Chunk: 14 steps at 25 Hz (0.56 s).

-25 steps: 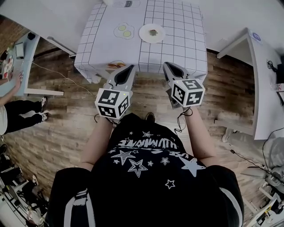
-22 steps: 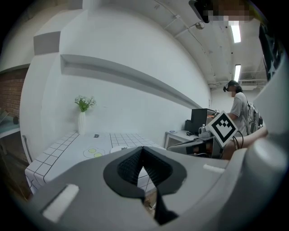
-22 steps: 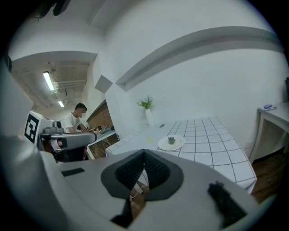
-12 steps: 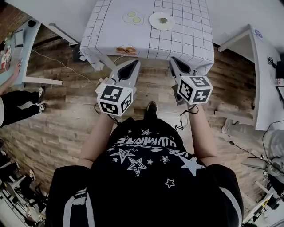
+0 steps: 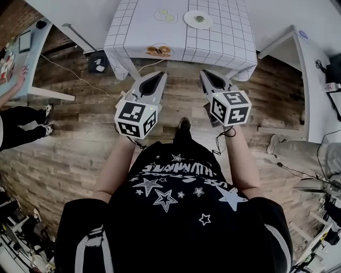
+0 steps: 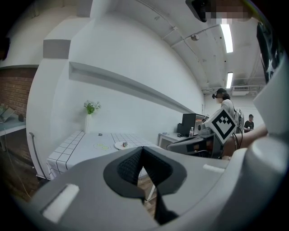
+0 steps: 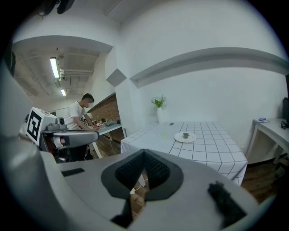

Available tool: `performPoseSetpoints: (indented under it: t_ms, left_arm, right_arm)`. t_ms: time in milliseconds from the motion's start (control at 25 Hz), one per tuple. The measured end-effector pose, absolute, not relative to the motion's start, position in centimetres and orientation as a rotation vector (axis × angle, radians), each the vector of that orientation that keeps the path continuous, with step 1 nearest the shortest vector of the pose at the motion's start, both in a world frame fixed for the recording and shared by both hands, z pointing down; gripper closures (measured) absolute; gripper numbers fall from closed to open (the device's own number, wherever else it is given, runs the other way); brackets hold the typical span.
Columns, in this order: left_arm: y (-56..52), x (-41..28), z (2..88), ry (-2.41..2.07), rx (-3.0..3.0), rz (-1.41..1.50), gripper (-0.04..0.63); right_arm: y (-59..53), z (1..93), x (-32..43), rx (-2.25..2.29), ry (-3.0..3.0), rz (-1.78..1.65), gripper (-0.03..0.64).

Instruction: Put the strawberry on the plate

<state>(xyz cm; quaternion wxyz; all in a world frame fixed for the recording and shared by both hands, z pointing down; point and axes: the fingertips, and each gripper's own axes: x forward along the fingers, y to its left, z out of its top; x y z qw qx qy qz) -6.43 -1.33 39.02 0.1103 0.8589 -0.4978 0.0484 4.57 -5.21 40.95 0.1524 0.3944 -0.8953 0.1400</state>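
A white plate (image 5: pixel 198 19) lies on the checked tablecloth of the table (image 5: pixel 224 42) at the top of the head view. A small greenish thing (image 5: pixel 199 18) sits in its middle, too small to make out. The same plate (image 6: pixel 122 145) (image 7: pixel 185 137) shows far off in both gripper views. My left gripper (image 5: pixel 158 75) and right gripper (image 5: pixel 203 73) hang side by side over the wooden floor, short of the table's near edge. In both gripper views the left gripper (image 6: pixel 142 149) and the right gripper (image 7: pixel 143 152) are shut with nothing between the pads.
A fried-egg piece (image 5: pixel 165 15) lies left of the plate, and a brown item (image 5: pixel 159 50) at the table's front edge. A vase of flowers (image 7: pixel 159 108) stands at the far end. White desks (image 5: pixel 311 80) flank the table. A person (image 5: pixel 16 128) stands at the left.
The table has slid towards the top of the head view and more floor shows before it. Both grippers have drawn back from the table together, still shut and empty.
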Motion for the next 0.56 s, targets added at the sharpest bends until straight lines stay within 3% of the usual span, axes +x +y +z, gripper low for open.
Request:
performPoseSetpoints:
  t_ms: [560]
  left_arm:
    - [8.2,-8.3,39.7,-1.434,2.541,0.164,0.588]
  right_arm:
    - [6.0,41.3,2.5,1.125,-2.544,0.385,0.604]
